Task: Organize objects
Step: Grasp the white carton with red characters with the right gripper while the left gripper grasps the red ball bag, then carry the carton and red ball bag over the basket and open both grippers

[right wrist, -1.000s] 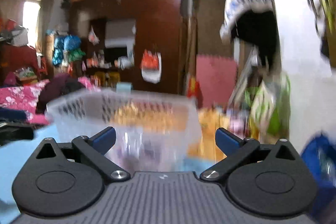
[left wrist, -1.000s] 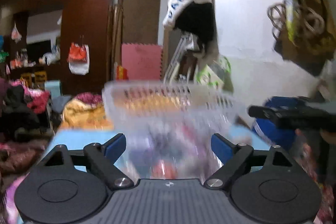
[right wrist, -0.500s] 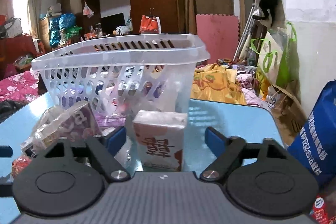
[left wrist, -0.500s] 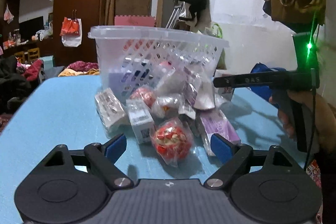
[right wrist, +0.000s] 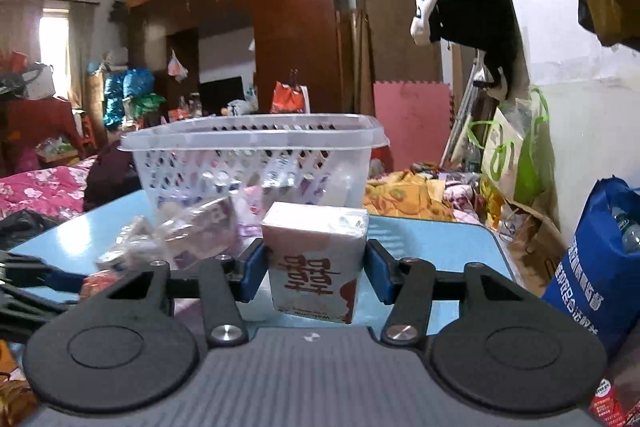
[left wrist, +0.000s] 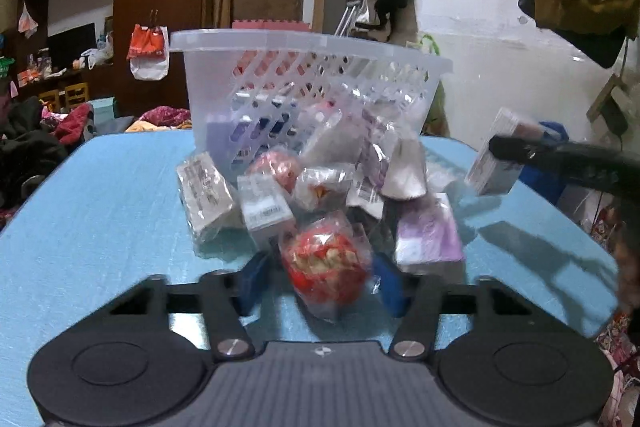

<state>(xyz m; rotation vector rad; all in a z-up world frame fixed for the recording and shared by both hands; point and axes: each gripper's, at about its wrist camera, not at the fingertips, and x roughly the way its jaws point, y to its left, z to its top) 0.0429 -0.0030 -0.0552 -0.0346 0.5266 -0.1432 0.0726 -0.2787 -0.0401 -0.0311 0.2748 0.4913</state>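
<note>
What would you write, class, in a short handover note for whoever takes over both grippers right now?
Left gripper: fingers either side of the red wrapped ball on the blue table; firm contact unclear.
Right gripper: shut on the white carton, which the left view shows held up off the table.
Clear basket stands at the back of the table with some packets showing through its slats. A pile of wrapped packets lies in front of it.
Done: carton picked.
Left: drop the carton into the basket, secure the ball, then clear the pile.
</note>
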